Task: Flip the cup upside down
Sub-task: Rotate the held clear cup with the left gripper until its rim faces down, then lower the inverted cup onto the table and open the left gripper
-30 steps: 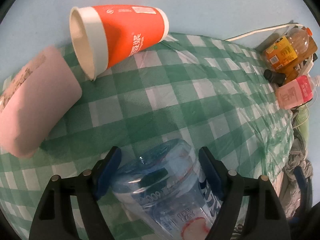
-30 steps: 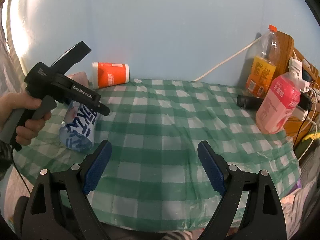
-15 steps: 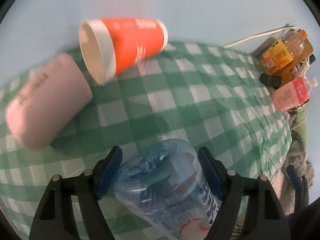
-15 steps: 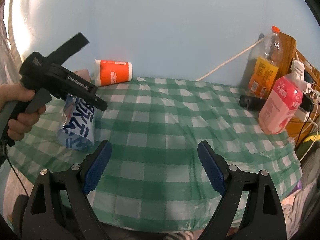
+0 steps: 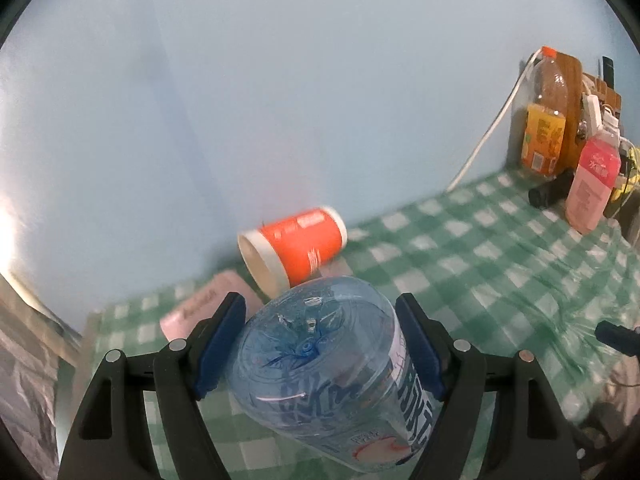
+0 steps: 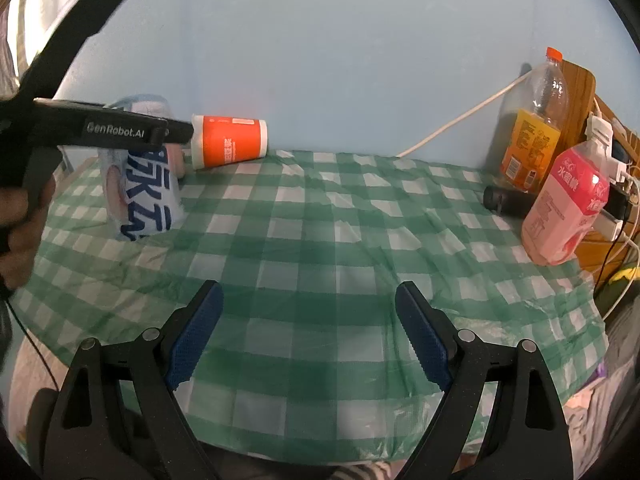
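My left gripper [image 5: 320, 344] is shut on a clear blue plastic cup [image 5: 332, 376] with blue lettering; its closed base faces the camera. In the right wrist view the cup [image 6: 140, 192] stands upside down, base up, wide end on or just above the green checked tablecloth [image 6: 320, 240] at the left, with the left gripper [image 6: 160, 136] across its upper part. My right gripper [image 6: 308, 336] is open and empty over the front of the table.
An orange paper cup [image 6: 230, 140] lies on its side by the blue wall, a pink roll [image 5: 208, 312] next to it. At the right stand an orange drink bottle [image 6: 532, 136], a pink bottle [image 6: 568, 208], a black cylinder [image 6: 504, 200] and cables.
The left gripper has swung from pointing down to level, turning the blue cup from tilted to base-up. The right gripper has stayed put.
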A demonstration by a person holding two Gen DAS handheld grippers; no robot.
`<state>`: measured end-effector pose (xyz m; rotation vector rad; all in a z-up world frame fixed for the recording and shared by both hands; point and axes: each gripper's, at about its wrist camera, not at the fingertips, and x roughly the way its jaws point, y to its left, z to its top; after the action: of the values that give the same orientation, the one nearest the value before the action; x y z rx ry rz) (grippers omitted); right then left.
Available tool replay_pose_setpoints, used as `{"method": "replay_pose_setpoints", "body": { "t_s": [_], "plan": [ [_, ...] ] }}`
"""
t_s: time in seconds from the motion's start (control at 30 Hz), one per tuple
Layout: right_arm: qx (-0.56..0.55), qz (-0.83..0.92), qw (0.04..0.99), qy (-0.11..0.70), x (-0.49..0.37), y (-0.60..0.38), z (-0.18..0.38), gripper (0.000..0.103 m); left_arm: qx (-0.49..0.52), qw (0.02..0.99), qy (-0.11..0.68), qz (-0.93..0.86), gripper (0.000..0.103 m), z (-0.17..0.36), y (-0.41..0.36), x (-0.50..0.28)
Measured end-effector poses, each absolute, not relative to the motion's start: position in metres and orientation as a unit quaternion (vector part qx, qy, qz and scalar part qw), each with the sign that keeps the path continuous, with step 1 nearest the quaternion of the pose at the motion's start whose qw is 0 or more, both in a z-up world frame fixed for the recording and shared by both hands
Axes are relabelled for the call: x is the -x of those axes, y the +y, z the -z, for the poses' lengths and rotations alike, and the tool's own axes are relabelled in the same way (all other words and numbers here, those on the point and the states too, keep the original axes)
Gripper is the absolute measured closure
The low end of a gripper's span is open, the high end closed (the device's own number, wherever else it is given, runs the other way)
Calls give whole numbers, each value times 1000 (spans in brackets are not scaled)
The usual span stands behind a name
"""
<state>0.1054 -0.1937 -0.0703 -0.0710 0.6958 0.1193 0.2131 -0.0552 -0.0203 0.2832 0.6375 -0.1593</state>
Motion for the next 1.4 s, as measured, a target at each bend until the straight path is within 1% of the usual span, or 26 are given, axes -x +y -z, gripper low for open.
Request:
{"method": "replay_pose_setpoints", "body": {
  "t_s": [0.1, 0.33, 0.6, 0.8, 0.87, 0.9, 1.1, 1.17, 1.27, 1.4],
  "plan": [
    [35, -57, 938, 341, -105, -194, 71, 16, -142, 944, 290, 68, 24, 27, -62, -206],
    [32, -55, 937, 343, -104, -198, 72, 16, -126, 941, 308, 69, 24, 49, -70, -202],
    [26, -54, 936, 347, -105, -202, 73, 16, -141, 943, 297, 49, 24, 66, -76, -194],
    [26, -55, 936, 348, -106, -203, 75, 16, -144, 945, 291, 47, 23, 67, -77, -189],
    [25, -54, 936, 347, -106, -204, 75, 16, -154, 944, 288, 47, 21, 69, -79, -184],
    [23, -54, 936, 348, -106, -205, 75, 16, -157, 943, 289, 48, 17, 72, -80, -183],
    [23, -55, 935, 349, -105, -206, 76, 16, -172, 939, 294, 44, 15, 87, -88, -176],
    [23, -54, 935, 350, -105, -207, 76, 16, -170, 940, 294, 41, 11, 86, -87, -176],
    [21, -55, 934, 352, -105, -207, 77, 16, -160, 946, 280, 41, 10, 80, -83, -174],
    [20, -55, 934, 354, -105, -208, 78, 16, -144, 954, 258, 46, 2, 67, -78, -167]
  ]
}}
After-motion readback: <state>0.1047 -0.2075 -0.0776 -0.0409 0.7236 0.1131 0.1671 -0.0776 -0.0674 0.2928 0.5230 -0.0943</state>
